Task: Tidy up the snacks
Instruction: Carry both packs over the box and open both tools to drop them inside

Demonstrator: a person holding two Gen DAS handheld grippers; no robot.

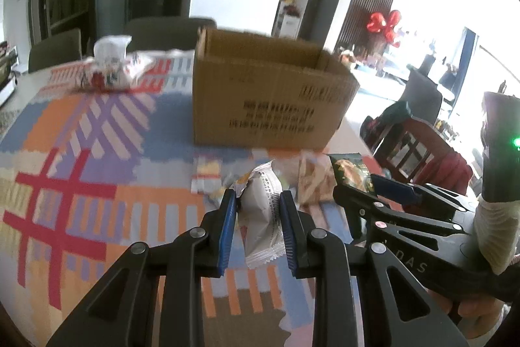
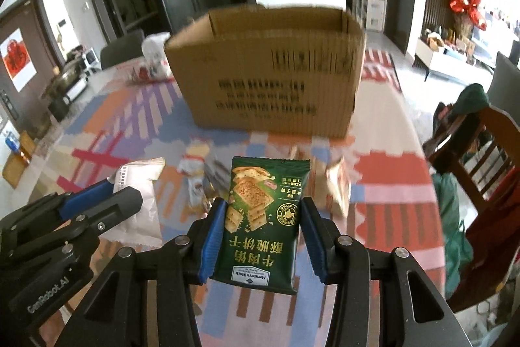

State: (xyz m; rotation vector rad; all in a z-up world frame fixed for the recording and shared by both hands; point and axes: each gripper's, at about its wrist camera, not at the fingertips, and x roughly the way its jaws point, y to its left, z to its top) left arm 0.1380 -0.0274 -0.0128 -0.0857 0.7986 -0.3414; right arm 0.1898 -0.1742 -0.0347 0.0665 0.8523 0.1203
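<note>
While my left gripper (image 1: 256,207) clamps its jaws on a white snack packet (image 1: 261,217), my right gripper (image 2: 263,223) has its jaws closed against the two side edges of a green cracker packet (image 2: 260,226), printed face up and upside down to my view. Both packets hang clear above the table (image 1: 81,184), which wears a patchwork cloth of red, orange, purple and blue. Straight ahead stands an open cardboard box (image 2: 269,77) with black print on its near wall (too blurred to read). Between me and the box lie a few loose snacks (image 2: 195,178) on the cloth. Beside the box's far left corner sits a white bag (image 1: 110,60). Chairs (image 2: 481,158) stand at the table's right edge.
</note>
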